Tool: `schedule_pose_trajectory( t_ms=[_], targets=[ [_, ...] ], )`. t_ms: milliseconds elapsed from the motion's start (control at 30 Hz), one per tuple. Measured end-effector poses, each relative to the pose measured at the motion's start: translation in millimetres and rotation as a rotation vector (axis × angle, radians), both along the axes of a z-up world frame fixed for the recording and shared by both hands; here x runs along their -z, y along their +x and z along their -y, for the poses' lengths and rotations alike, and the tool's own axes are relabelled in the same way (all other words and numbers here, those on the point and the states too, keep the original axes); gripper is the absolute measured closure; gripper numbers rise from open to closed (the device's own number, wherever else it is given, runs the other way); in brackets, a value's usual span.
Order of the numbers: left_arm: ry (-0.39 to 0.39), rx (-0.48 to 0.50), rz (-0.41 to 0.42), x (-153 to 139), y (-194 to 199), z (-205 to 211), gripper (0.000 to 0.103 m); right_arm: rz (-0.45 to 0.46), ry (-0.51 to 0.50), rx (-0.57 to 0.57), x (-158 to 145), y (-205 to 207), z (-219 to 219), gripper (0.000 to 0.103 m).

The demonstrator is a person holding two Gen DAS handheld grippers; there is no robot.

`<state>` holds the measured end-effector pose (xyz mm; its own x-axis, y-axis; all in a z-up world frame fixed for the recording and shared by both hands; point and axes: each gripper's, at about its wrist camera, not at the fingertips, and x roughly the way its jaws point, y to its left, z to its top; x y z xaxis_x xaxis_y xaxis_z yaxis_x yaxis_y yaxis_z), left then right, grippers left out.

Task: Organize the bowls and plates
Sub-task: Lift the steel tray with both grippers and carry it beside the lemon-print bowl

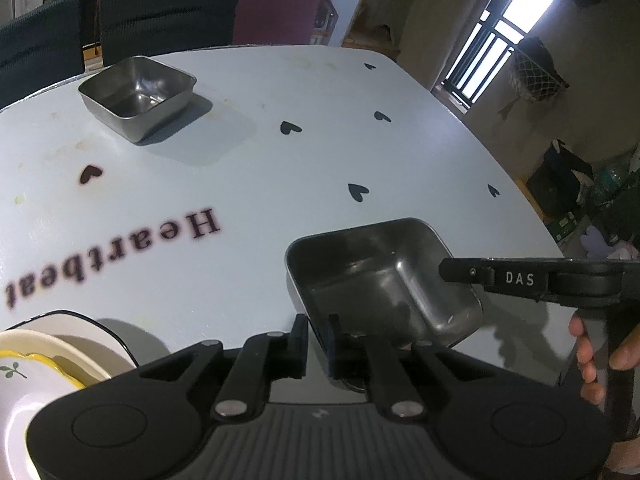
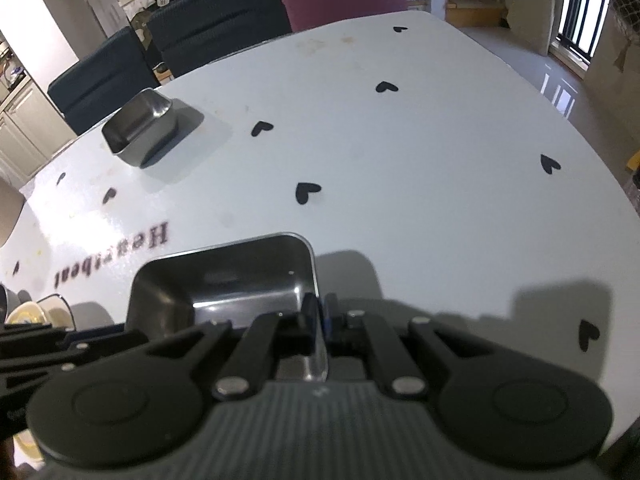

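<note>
A square steel bowl [image 1: 380, 280] [image 2: 224, 280] sits low over the white table [image 1: 280, 168] between both grippers. In the left wrist view my left gripper [image 1: 317, 336] straddles the bowl's near-left corner rim. Its jaws stand slightly apart, with a sliver of gap beside the rim. My right gripper [image 2: 319, 316] is shut on the bowl's right wall. Its tip [image 1: 446, 270] shows over that rim, with a hand [image 1: 588, 360] on the handle. A second steel bowl [image 1: 136, 96] [image 2: 140, 136] stands alone at the far left of the table.
A stack of ceramic plates and bowls [image 1: 36, 364] [image 2: 28, 312] lies at the near left. Dark chairs [image 1: 160, 8] [image 2: 216, 24] line the table's far edge. The table's right edge [image 1: 520, 184] drops to the floor.
</note>
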<state>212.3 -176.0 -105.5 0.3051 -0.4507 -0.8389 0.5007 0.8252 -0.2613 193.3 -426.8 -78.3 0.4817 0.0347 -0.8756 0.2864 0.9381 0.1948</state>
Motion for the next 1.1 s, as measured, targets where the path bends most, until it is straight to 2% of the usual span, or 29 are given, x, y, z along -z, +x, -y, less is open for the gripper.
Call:
schedule_pose_trajectory(
  t_ms=[667, 833, 900, 1100],
  targets=[
    [0.020, 0.025, -0.049, 13.0, 2.5, 4.9, 0.093, -0.039, 0.003, -0.015, 12.6, 13.1, -3.5, 0.097],
    [0.030, 0.038, -0.028, 13.4, -1.4, 5.2, 0.093, -0.035, 0.017, -0.025, 16.7, 15.0, 0.2, 0.096],
    [0.031, 0.031, -0.012, 13.0, -3.1, 3.9, 0.089, -0.027, 0.028, -0.030, 18.7, 14.0, 3.1, 0.096],
    [-0.011, -0.015, 0.004, 7.1, -6.4, -4.6, 0.086, -0.009, 0.006, -0.043, 14.0, 6.4, 0.0, 0.094]
  ],
)
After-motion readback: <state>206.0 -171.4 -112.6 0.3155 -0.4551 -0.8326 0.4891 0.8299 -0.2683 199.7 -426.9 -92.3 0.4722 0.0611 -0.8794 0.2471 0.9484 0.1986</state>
